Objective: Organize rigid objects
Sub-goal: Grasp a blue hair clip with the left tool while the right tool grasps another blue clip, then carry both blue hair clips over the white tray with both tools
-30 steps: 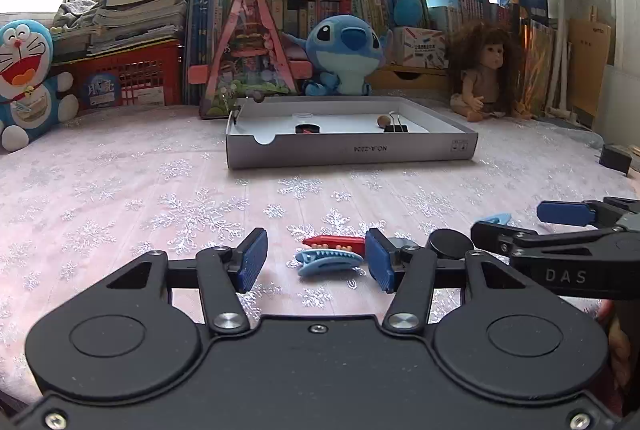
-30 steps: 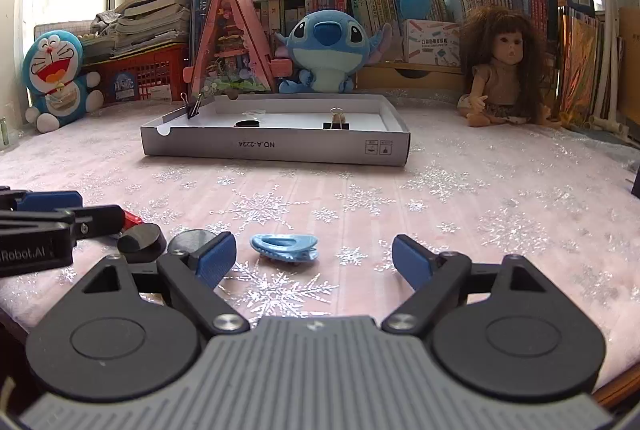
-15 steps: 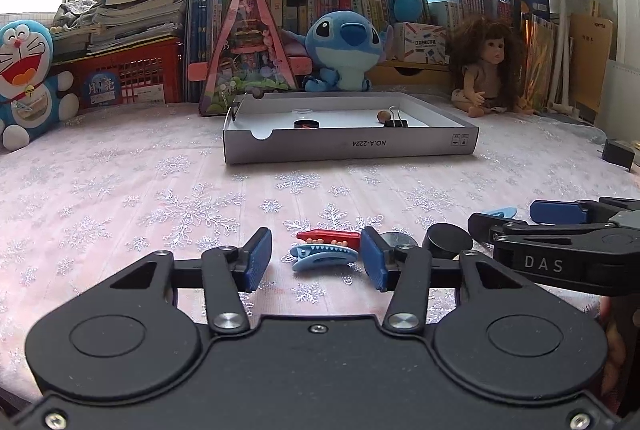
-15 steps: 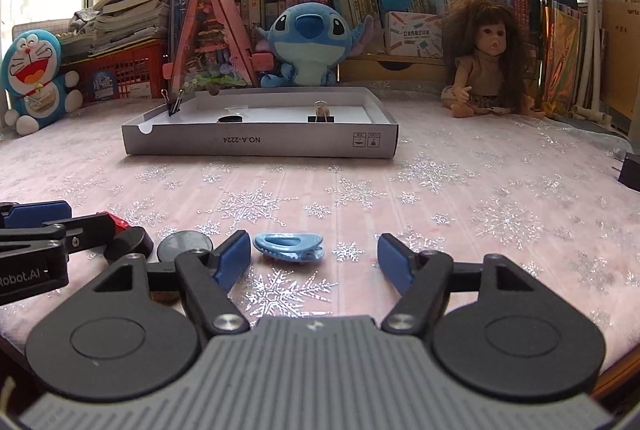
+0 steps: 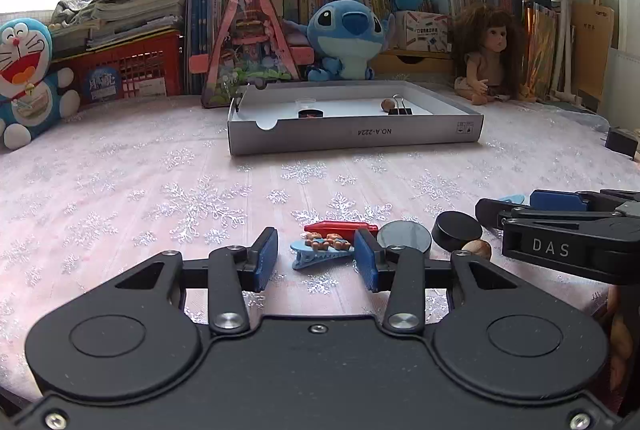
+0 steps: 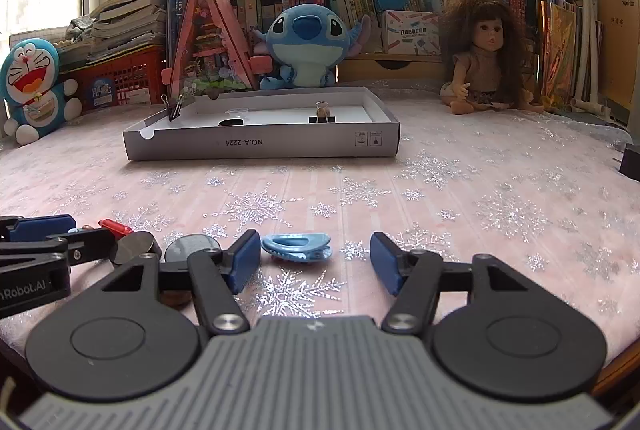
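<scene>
The left hand-held gripper (image 5: 316, 262) hangs low over the pink snowflake-patterned bench (image 5: 160, 182), jaws closing around a light-blue plastic hair clip topped with small brown bear figures (image 5: 320, 250); the pads have not yet met it, so nothing is gripped. A red plastic clip (image 5: 340, 229) lies just behind it at twelve o'clock, touching or nearly so, and a flat round grey disc (image 5: 404, 236) sits at two o'clock against the right-side pad. The right hand-held gripper (image 6: 314, 266) is likewise closing on a plain light-blue plastic hair clip (image 6: 297, 248), which lies between its open pads, untouched. The shallow grey cardboard box lid (image 6: 260, 146), probably the destination, stands well away at twelve o'clock. The risk, as I judge it: the left pads may catch the red clip or nudge the disc as they narrow, dragging a neighbour along. Both clips are low, curved and smooth, so a pinch landing high on the arch could squirt them out forward.
</scene>
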`<state>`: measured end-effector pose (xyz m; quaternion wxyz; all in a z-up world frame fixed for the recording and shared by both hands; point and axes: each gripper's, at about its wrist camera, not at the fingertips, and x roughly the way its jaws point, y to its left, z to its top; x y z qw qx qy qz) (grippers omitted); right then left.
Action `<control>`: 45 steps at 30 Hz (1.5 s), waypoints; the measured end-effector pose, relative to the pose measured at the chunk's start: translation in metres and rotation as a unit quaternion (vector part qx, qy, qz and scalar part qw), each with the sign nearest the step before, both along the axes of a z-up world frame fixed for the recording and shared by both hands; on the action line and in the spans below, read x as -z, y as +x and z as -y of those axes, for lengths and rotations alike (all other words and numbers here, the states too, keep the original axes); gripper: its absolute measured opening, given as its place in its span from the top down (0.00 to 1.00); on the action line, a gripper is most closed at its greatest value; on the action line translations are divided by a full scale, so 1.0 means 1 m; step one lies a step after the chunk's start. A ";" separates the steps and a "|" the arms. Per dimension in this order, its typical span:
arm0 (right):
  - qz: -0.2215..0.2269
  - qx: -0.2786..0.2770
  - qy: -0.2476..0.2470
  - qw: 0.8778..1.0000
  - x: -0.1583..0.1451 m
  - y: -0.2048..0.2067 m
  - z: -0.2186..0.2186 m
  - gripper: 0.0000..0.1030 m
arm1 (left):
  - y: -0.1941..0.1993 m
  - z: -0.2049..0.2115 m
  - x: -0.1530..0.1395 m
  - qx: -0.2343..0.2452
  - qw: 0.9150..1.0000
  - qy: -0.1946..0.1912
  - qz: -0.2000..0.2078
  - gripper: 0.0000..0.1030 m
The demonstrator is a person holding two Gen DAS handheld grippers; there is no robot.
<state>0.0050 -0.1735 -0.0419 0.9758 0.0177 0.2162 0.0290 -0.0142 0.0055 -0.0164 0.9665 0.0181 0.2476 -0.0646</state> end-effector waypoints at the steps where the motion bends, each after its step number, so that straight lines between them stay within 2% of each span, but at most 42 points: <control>1: 0.000 -0.001 0.000 1.000 0.000 0.000 0.000 0.36 | 0.000 0.000 0.001 0.000 1.000 0.000 0.000 0.61; 8: 0.004 -0.019 0.000 1.000 0.000 -0.002 -0.004 0.40 | -0.001 0.001 0.002 0.000 1.000 0.001 0.001 0.61; 10: 0.004 -0.023 0.001 1.000 0.000 -0.003 -0.006 0.43 | -0.001 0.001 0.003 0.000 1.000 -0.001 0.003 0.69; 14: 0.005 -0.022 0.001 1.000 0.000 -0.003 -0.009 0.57 | -0.002 0.001 0.002 -0.008 1.000 -0.002 0.008 0.72; 31: 0.012 -0.015 -0.001 1.000 -0.016 0.005 0.005 0.58 | 0.016 -0.010 -0.020 -0.025 1.000 -0.008 0.015 0.72; 38: 0.004 -0.012 0.014 1.000 -0.026 0.019 0.022 0.58 | 0.041 -0.022 -0.035 -0.028 0.999 -0.041 -0.008 0.72; 45: 0.002 -0.006 0.027 1.000 -0.038 0.033 0.038 0.58 | 0.062 -0.029 -0.050 -0.030 0.998 -0.056 -0.012 0.72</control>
